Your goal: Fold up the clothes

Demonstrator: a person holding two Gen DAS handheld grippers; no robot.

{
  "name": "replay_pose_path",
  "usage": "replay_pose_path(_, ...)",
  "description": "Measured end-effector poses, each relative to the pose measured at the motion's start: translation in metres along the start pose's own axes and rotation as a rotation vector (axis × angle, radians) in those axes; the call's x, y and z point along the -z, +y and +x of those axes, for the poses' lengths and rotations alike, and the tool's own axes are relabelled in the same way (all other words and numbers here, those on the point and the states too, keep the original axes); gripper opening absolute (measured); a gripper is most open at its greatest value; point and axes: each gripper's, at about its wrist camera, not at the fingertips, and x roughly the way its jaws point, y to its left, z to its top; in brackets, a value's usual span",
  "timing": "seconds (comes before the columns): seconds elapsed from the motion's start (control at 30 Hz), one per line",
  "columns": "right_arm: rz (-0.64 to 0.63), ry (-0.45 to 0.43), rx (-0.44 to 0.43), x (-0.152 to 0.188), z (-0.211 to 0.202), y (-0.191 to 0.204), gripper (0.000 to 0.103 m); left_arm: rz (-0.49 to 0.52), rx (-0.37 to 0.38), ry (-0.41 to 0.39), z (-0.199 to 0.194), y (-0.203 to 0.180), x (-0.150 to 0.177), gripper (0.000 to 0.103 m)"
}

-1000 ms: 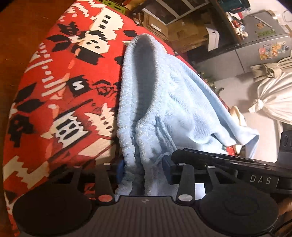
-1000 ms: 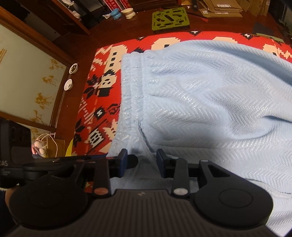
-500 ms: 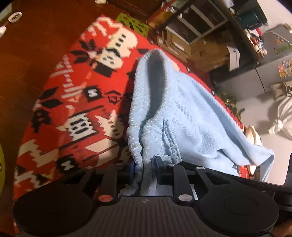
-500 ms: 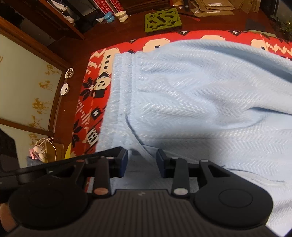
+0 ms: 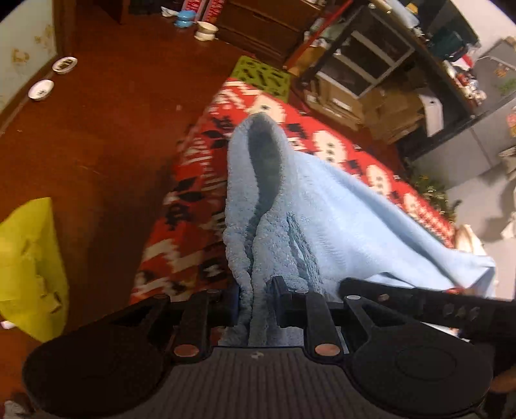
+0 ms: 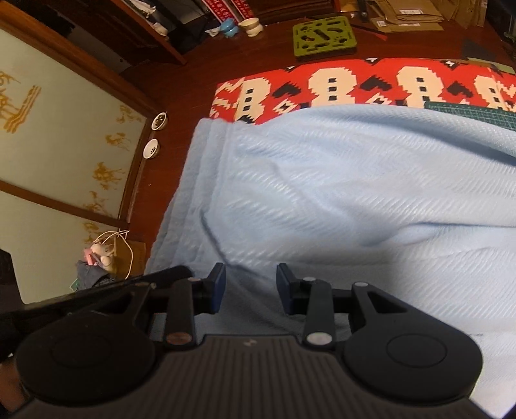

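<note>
left gripper (image 5: 254,301) jaws pinch the blue garment's (image 5: 322,219) bunched edge to lift it; right gripper (image 6: 250,288) jaws look parted over cloth, grip unclear.

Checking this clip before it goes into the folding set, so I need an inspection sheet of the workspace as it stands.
Surface: red patterned blanket spread on the wooden floor.
Job's things: light blue garment, one bunched edge lifted off the blanket, the rest draped over it.
Clutter: green mat, yellow bag, small dishes by the wall, two cups, flattened cardboard.
Grippers: left claw pinching the garment's bunched edge; right claw has cloth between its fingers, grip unclear.
Cables: pale cord beside a small toy at the wall.
Surroundings: sliding panels, shelving, boxes.
</note>
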Motion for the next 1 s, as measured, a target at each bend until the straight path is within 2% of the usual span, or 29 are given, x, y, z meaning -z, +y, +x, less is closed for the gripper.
replay_pose_path(0.1,0.004,0.009,0.001,0.005,0.001,-0.004,0.039,-0.039,-0.018,0.03,0.014,0.015,0.006,0.021)
replay_pose_path(0.23,0.025,0.013,0.054,0.016,0.001,-0.019,0.039,-0.039,-0.05,0.064,0.032,0.02,0.012,0.023)
replay_pose_path(0.33,0.039,-0.011,0.099,0.021,-0.012,-0.039,0.039,-0.049,-0.068,0.064,0.033,0.021,0.012,0.029)
replay_pose_path(0.4,0.052,-0.037,0.13,0.022,-0.025,-0.054,0.039,-0.051,-0.093,0.065,0.03,0.019,0.012,0.038)
replay_pose_path(0.57,0.095,-0.107,0.21,0.025,-0.062,-0.099,0.039,-0.011,-0.186,0.022,0.013,0.01,0.005,0.039)
replay_pose_path(0.67,0.113,-0.141,0.272,0.025,-0.089,-0.135,0.039,0.043,-0.226,-0.001,0.002,-0.008,-0.002,0.04)
replay_pose_path(0.8,0.139,-0.209,0.387,0.027,-0.141,-0.191,0.039,0.139,-0.234,-0.035,-0.005,-0.052,-0.009,0.044)
replay_pose_path(1.0,0.193,-0.297,0.572,0.032,-0.226,-0.295,0.044,0.207,-0.16,-0.054,0.014,-0.144,-0.01,0.045)
